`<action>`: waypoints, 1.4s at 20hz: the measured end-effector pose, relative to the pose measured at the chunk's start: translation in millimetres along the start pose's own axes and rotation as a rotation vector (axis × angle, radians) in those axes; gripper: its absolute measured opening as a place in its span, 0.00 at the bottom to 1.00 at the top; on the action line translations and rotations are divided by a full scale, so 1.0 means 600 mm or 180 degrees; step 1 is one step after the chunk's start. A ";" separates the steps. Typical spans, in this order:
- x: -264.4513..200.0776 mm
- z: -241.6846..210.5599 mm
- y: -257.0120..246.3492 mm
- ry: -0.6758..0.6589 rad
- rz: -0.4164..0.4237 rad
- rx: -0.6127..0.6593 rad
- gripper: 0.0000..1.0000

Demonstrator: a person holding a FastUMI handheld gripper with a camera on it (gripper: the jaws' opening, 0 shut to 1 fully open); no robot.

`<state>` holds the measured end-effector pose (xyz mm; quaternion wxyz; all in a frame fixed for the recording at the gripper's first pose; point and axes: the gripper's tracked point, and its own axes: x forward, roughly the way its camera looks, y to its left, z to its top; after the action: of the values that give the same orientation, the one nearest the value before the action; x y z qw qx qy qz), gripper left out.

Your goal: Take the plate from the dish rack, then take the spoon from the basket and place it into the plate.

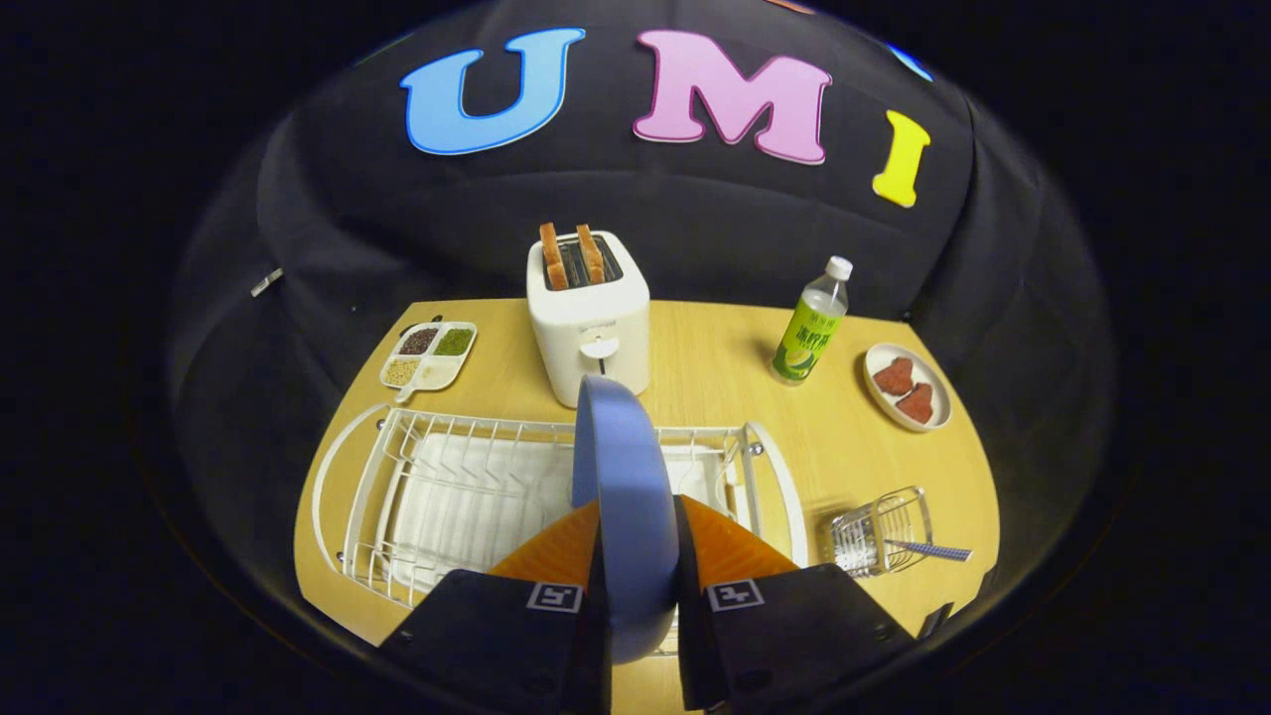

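**Plate pinched on edge above the rack**

The hand-held gripper [638, 556] has its two fingers pressed on either face of a round blue plate [621, 467], which stands upright on edge between them. The plate rises just ahead of the fingertips, over the white wire dish rack [477, 487], and whether its lower rim is clear of the wires is hidden by the fingers. To do this step well, I judge the plate should rise straight until clear of the wires, stay gripped firmly so it cannot swivel, then be laid flat on bare wooden table [715, 357].

The gripper looks down and forward over the rack, held level, its fingers side by side.

Just right of the rack sits a small wire basket [882, 531], a spoon with a patterned handle [928, 549] poking out of it. Beyond the rack stand a white toaster [589, 318] holding two slices, a divided tray of grains [429, 355], a green-labelled bottle [812, 323] and an oval dish of red pieces [907, 386].
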<state>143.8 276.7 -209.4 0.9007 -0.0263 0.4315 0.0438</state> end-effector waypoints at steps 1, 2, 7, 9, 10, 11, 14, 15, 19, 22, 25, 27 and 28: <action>-0.003 0.000 0.004 -0.0015 -0.0024 -0.0015 0.30; -0.004 -0.002 0.002 0.0000 -0.0036 -0.0012 0.30; -0.001 0.012 -0.056 -0.0082 -0.0249 0.0004 0.26; -0.004 0.010 -0.061 -0.0027 -0.0175 0.0167 0.25; -0.005 0.014 -0.062 -0.0034 -0.0099 0.0255 0.25; -0.007 0.015 -0.067 -0.0049 -0.0033 0.0310 0.25; -0.025 0.016 -0.078 -0.0059 0.0185 0.0405 0.25; -0.036 0.016 -0.081 -0.0064 0.0270 0.0458 0.25; -0.090 -0.002 -0.114 -0.0070 0.0623 0.0590 0.25; -0.130 -0.039 -0.154 -0.0016 0.0827 0.0695 0.25; -0.183 -0.091 -0.185 0.0100 0.1107 0.0791 0.24; -0.213 -0.133 -0.217 0.0135 0.1192 0.0786 0.25; -0.224 -0.157 -0.234 0.0163 0.1207 0.0796 0.25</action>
<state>1.2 121.2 -162.6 0.8613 0.1660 0.4534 0.1578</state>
